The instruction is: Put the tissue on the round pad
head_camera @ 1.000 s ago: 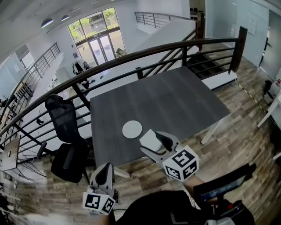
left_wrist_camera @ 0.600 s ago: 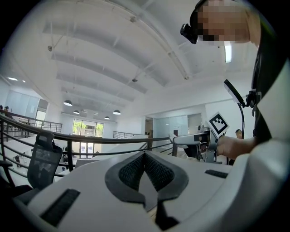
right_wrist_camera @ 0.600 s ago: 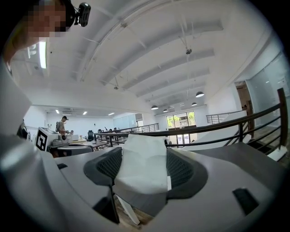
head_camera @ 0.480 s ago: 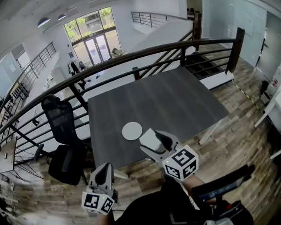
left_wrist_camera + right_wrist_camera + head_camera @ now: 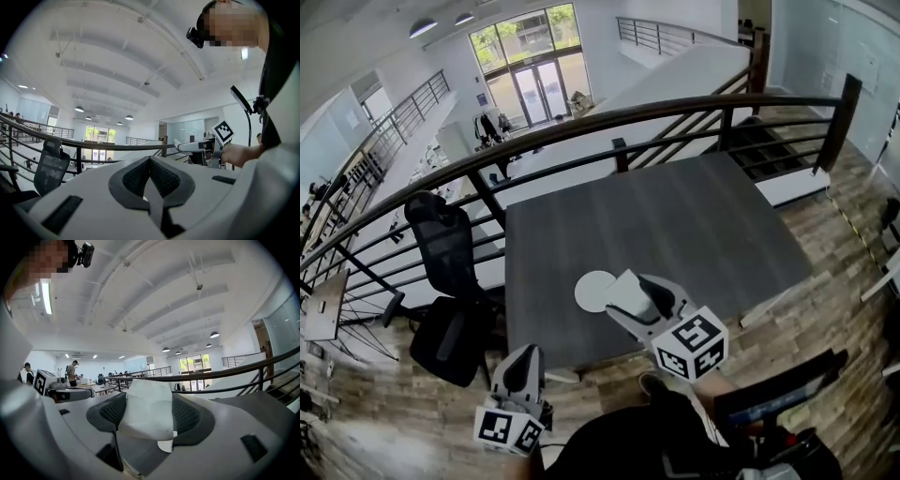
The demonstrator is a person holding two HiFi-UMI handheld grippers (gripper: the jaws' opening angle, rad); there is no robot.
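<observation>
A folded white tissue (image 5: 146, 408) is clamped between the dark pads of my right gripper (image 5: 147, 416), which is shut on it. In the head view the right gripper (image 5: 630, 298) holds the tissue (image 5: 626, 296) just right of the white round pad (image 5: 593, 290) near the front edge of the grey table (image 5: 675, 225). A sliver of the round pad (image 5: 165, 446) shows below the tissue in the right gripper view. My left gripper (image 5: 518, 371) hangs low off the table's front left; its jaws (image 5: 151, 180) meet with nothing between them.
A dark curved railing (image 5: 581, 127) runs behind the table. A black office chair (image 5: 442, 248) stands at the table's left side. Wooden floor (image 5: 825, 272) lies to the right and in front. The person's dark clothing (image 5: 628, 441) fills the bottom edge.
The head view has shifted, so table and railing sit further right and lower. My right gripper with the tissue now sits closer to the round pad, almost overlapping its right edge. The left gripper is unchanged.
</observation>
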